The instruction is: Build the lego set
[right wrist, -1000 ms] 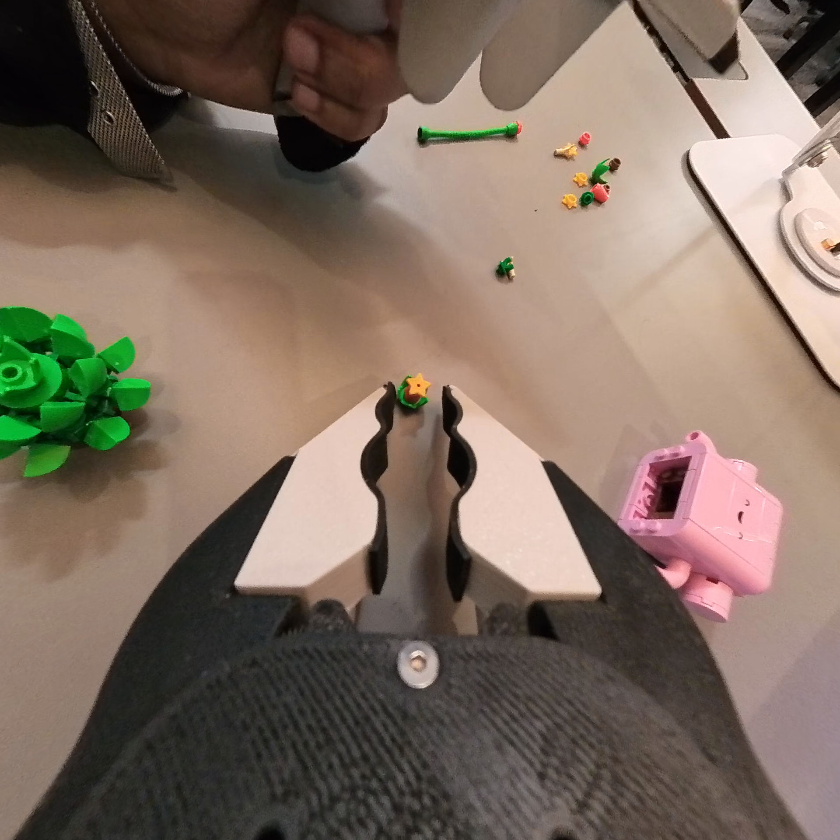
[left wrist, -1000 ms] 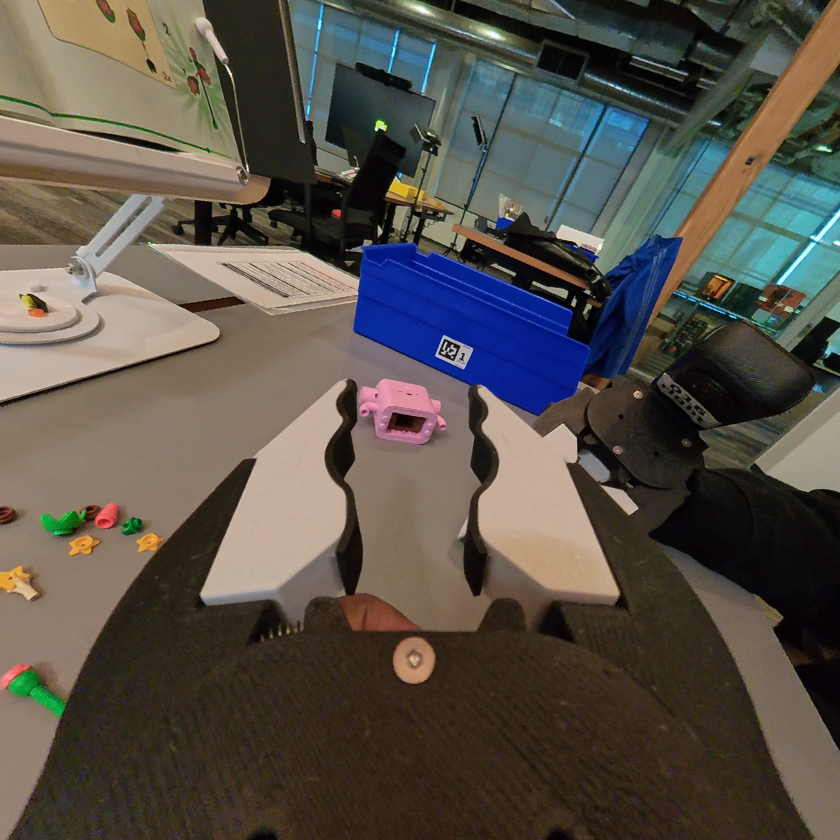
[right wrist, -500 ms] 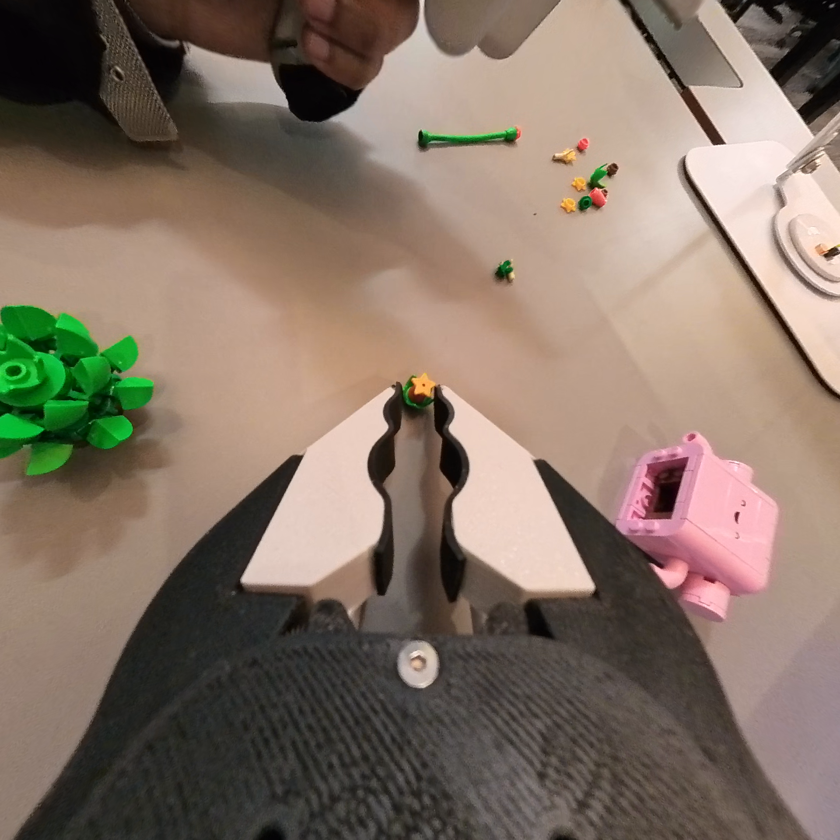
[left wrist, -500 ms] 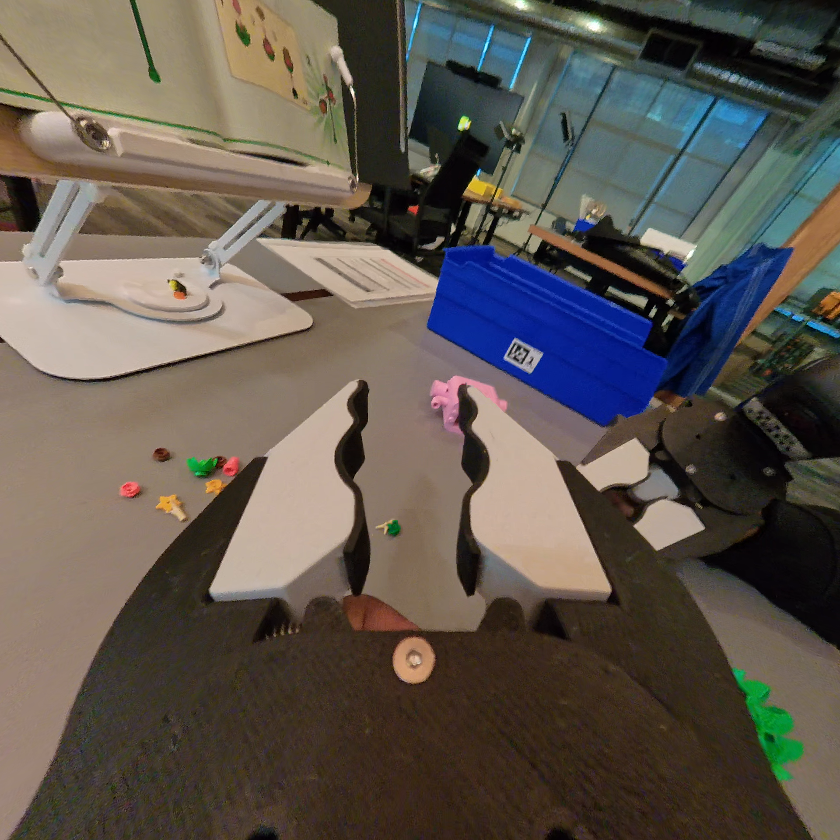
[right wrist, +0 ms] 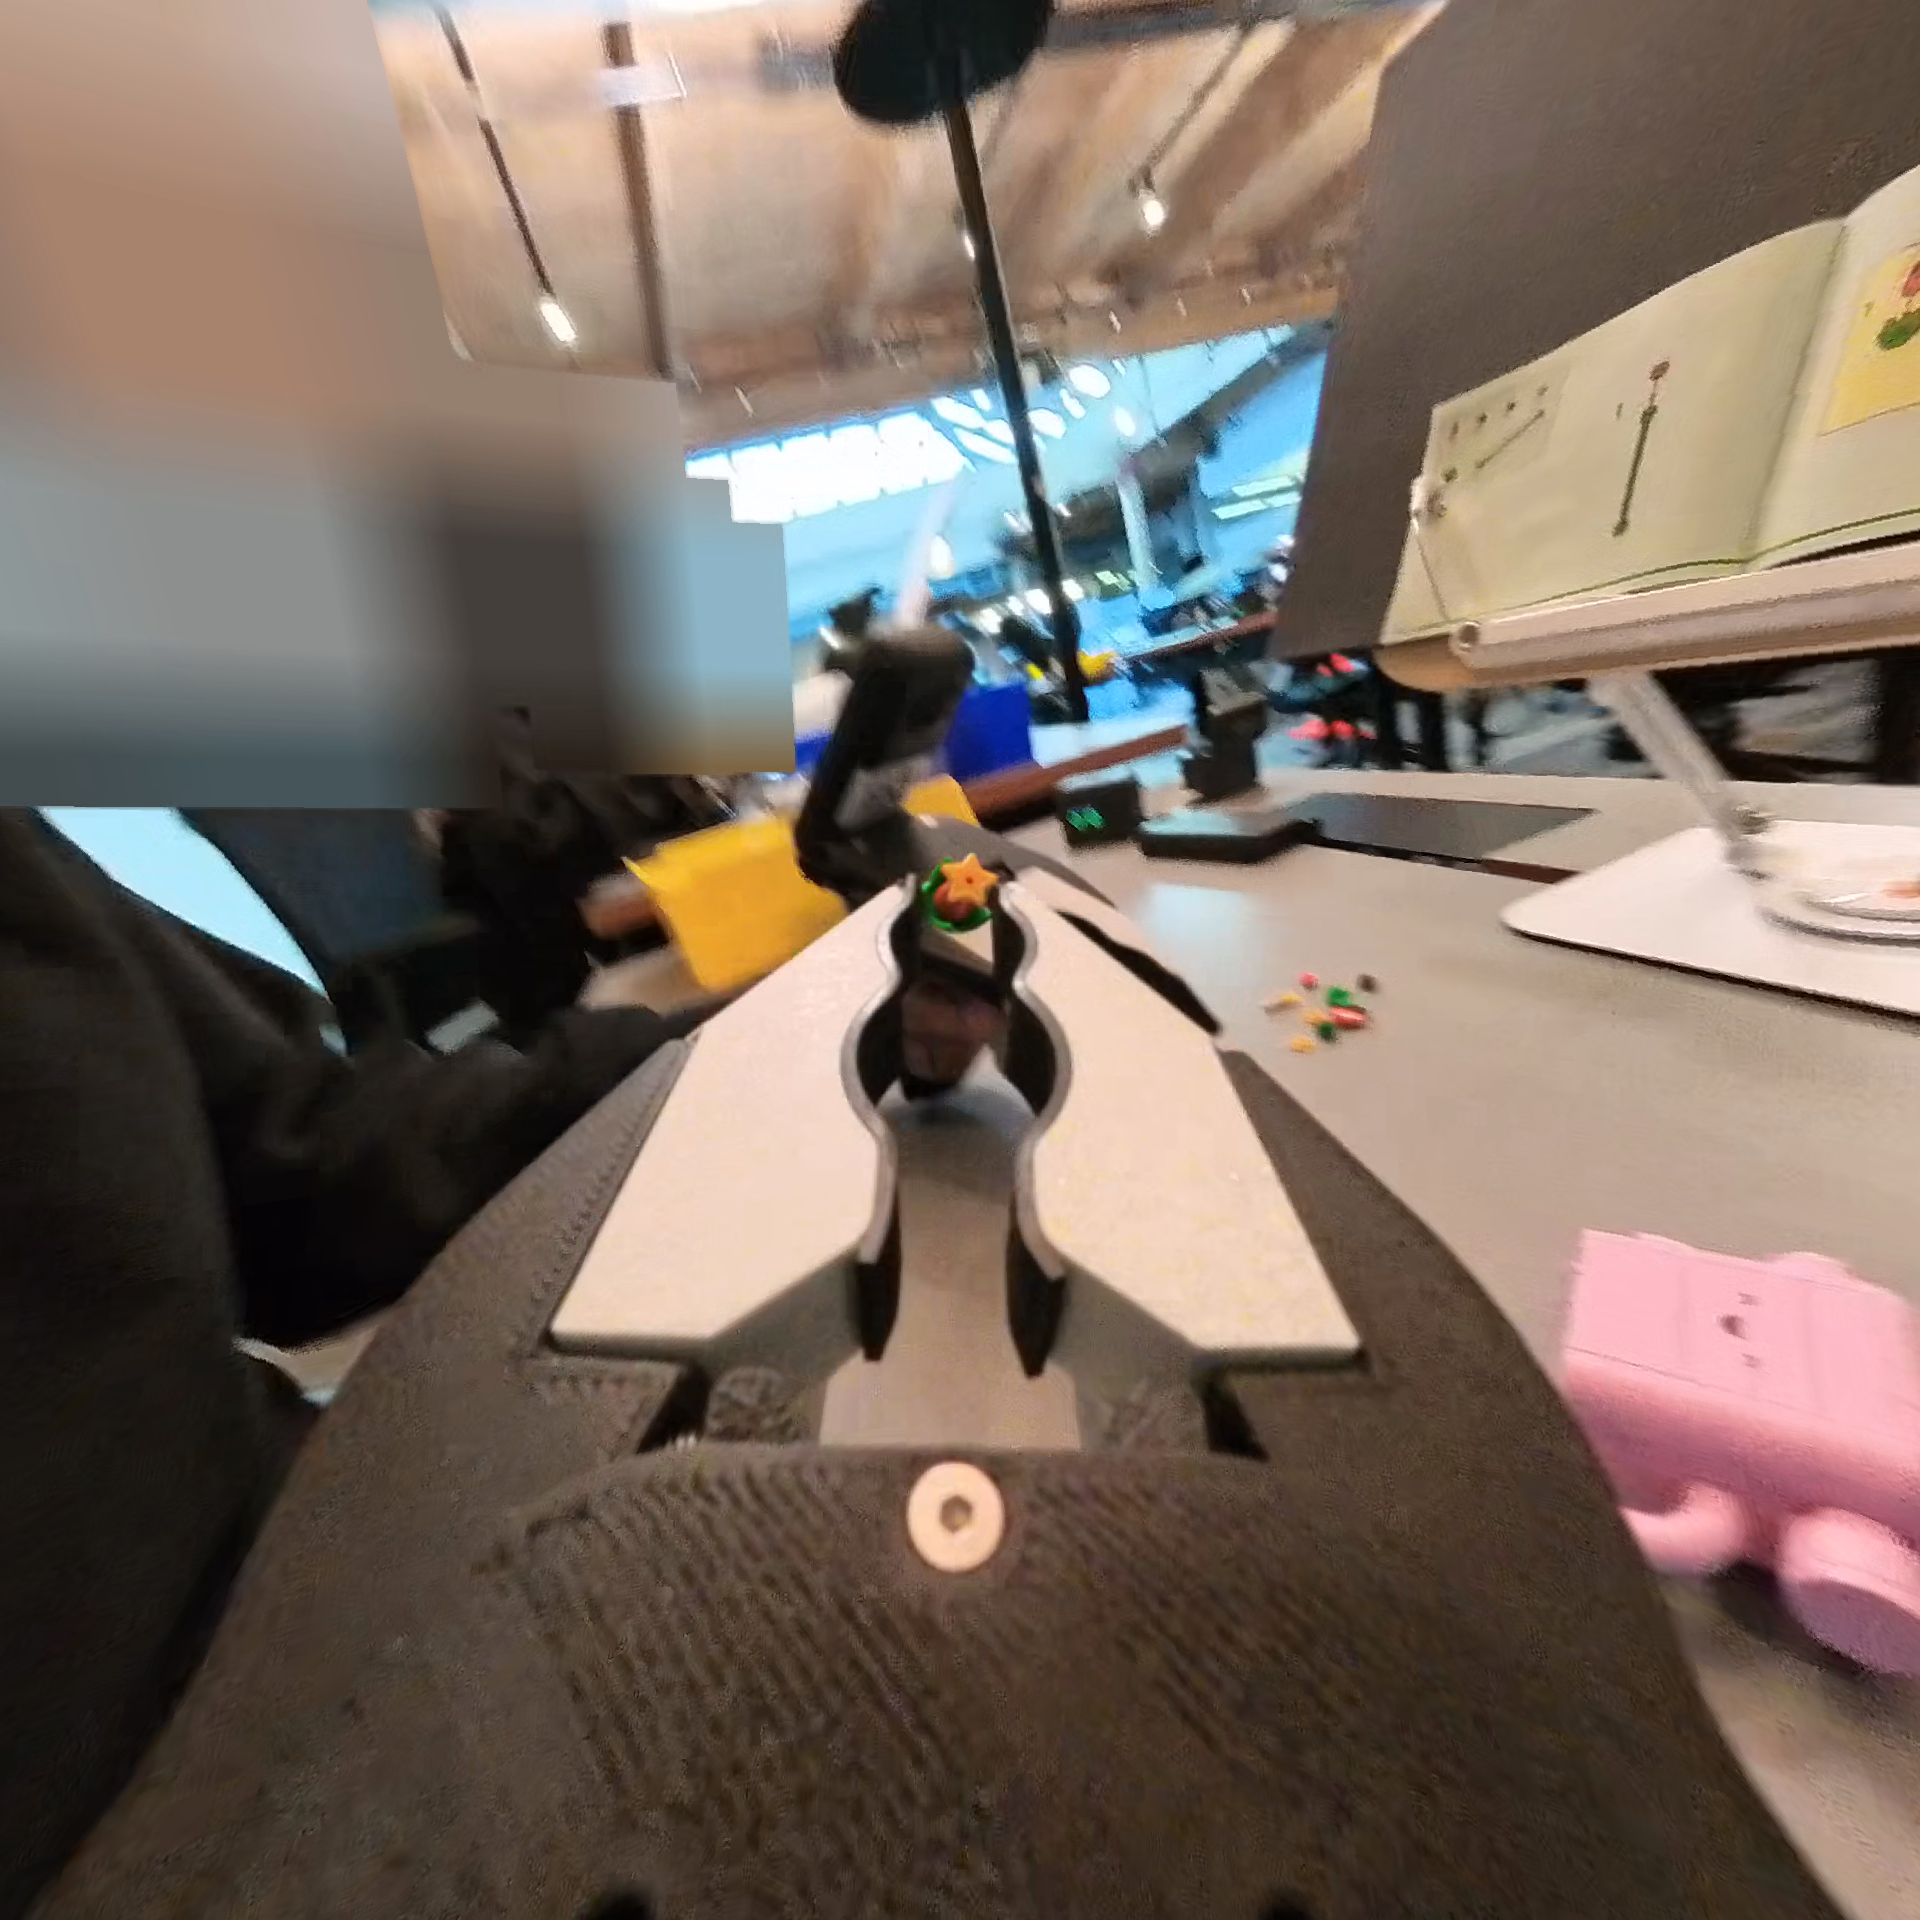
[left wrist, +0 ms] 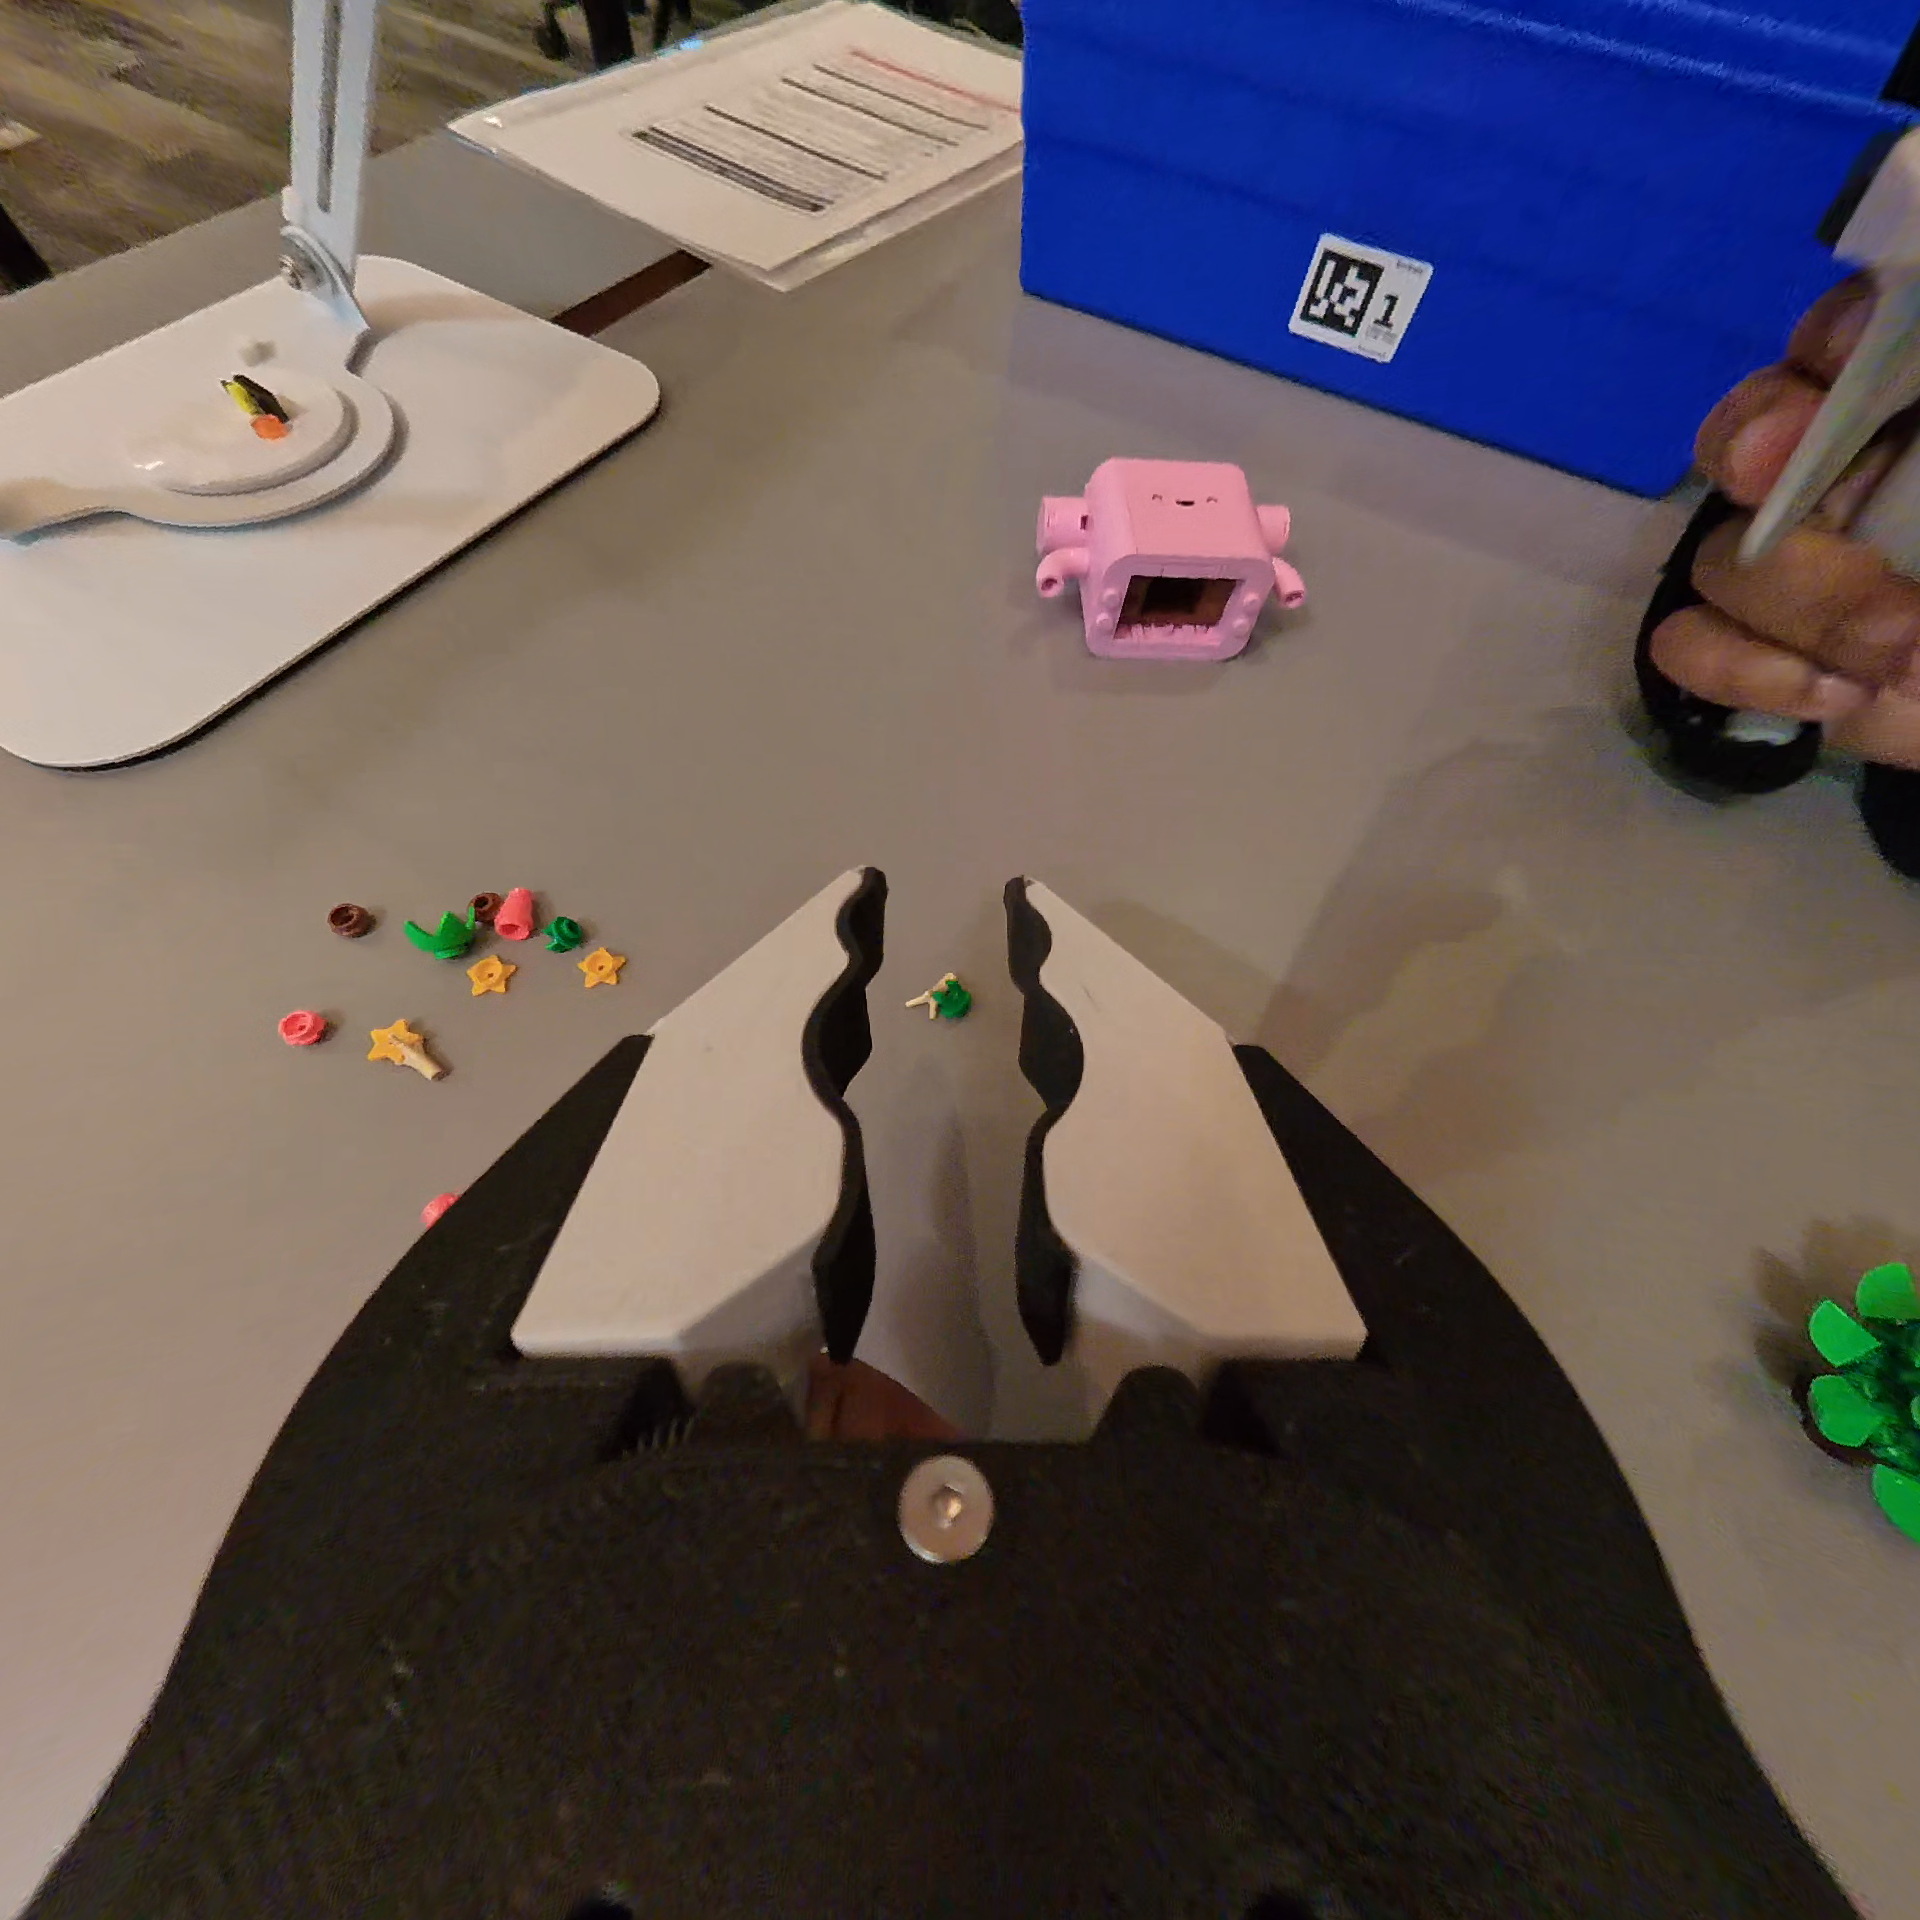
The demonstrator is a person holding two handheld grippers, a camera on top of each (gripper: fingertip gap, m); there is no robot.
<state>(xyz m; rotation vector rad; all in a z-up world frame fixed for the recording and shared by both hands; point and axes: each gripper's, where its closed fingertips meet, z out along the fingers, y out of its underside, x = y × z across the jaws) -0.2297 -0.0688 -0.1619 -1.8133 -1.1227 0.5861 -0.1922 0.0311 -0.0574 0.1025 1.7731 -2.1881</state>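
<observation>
The right gripper (right wrist: 961,902) pinches a small star-topped flower piece (right wrist: 962,894) at its tips, lifted off the table; the left gripper (left wrist: 943,902), spread, hovers over a tiny green sprig (left wrist: 943,1000) at 12 o'clock. Likely next: close on it for joining

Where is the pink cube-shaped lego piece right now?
In the left wrist view, the pink cube sits on the grey table, ahead of the left gripper, before the blue bin.

Glossy pink plastic pot (left wrist: 1169,556), matt table (left wrist: 727,665)
</observation>
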